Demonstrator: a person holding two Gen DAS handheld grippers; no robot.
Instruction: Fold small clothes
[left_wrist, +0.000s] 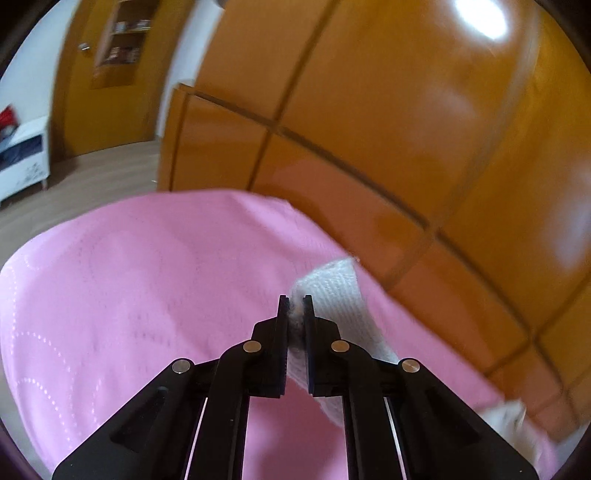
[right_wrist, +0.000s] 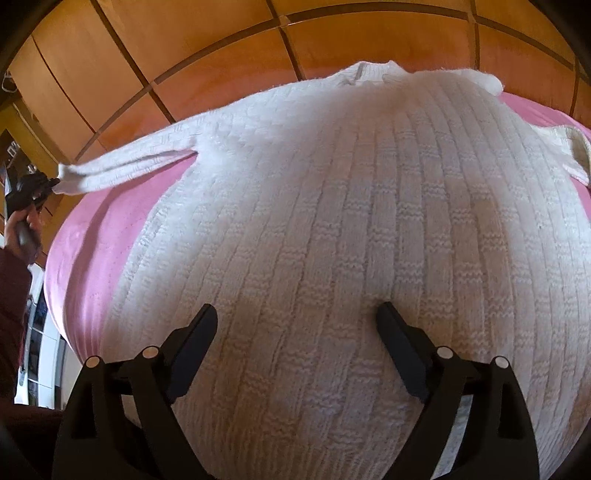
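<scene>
A white knitted sweater (right_wrist: 332, 221) lies spread flat on a pink bedcover (right_wrist: 103, 229), collar at the far edge. My right gripper (right_wrist: 297, 314) is open, its fingers (right_wrist: 400, 347) resting over the lower body of the sweater. My left gripper (left_wrist: 295, 306) is shut on the cuff of the sweater's left sleeve (left_wrist: 336, 291) and holds it pulled out straight above the bedcover (left_wrist: 147, 280). In the right wrist view the left gripper (right_wrist: 51, 183) shows at the far left, at the end of the stretched sleeve (right_wrist: 129, 162).
An orange wooden wardrobe wall (left_wrist: 369, 110) stands right behind the bed (right_wrist: 221, 55). A white cabinet (left_wrist: 26, 158) and a wooden door (left_wrist: 103, 74) are at the far left across a wood floor.
</scene>
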